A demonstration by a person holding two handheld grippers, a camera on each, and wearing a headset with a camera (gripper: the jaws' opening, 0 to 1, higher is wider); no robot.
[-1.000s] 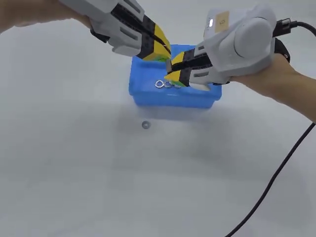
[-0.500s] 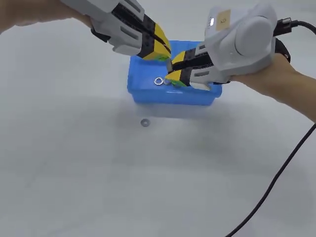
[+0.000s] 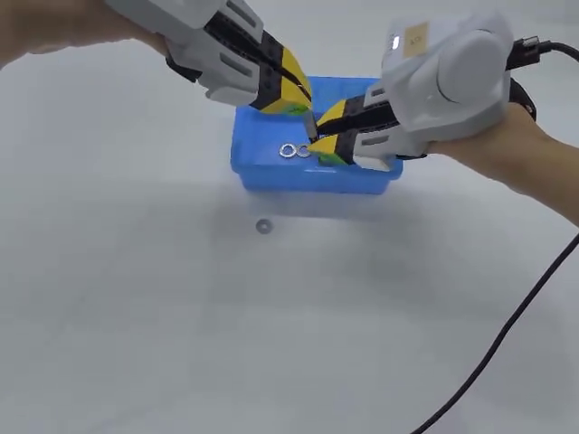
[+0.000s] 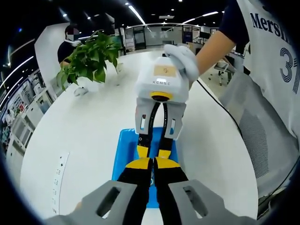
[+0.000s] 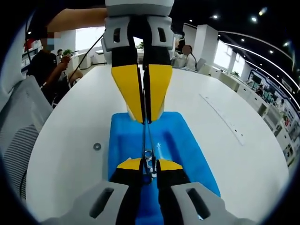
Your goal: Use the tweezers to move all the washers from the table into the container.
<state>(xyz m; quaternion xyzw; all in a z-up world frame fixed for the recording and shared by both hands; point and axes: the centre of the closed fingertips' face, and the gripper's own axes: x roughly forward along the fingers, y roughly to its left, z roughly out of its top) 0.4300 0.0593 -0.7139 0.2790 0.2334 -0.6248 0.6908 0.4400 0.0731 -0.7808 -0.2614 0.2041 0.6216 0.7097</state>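
Washers (image 3: pixel 295 151), two of them, lie side by side in the blue container (image 3: pixel 271 172) in the head view, and a third washer (image 3: pixel 263 226) sits on the white worktop (image 3: pixel 136 298) just in front of it. Above the container the left claw (image 3: pixel 298 95) and the right claw (image 3: pixel 318 145) meet tip to tip, with the grey tweezers (image 3: pixel 310 125) running between them. A black cable (image 3: pixel 507 316) trails off to the right.

In the left gripper view, the left claw (image 4: pixel 153 165) is pressed nearly closed, facing the right claw (image 4: pixel 153 153) over the container (image 4: pixel 123 154).

In the right gripper view, the left claw (image 5: pixel 144 117) pinches the upper end of the tweezers (image 5: pixel 145 136). The right claw (image 5: pixel 149 165) is squeezed narrow around their lower end, beside a washer (image 5: pixel 148 153). The container (image 5: pixel 183 140) lies below, and the loose washer (image 5: pixel 97 146) is on the worktop (image 5: pixel 70 154) to its left.
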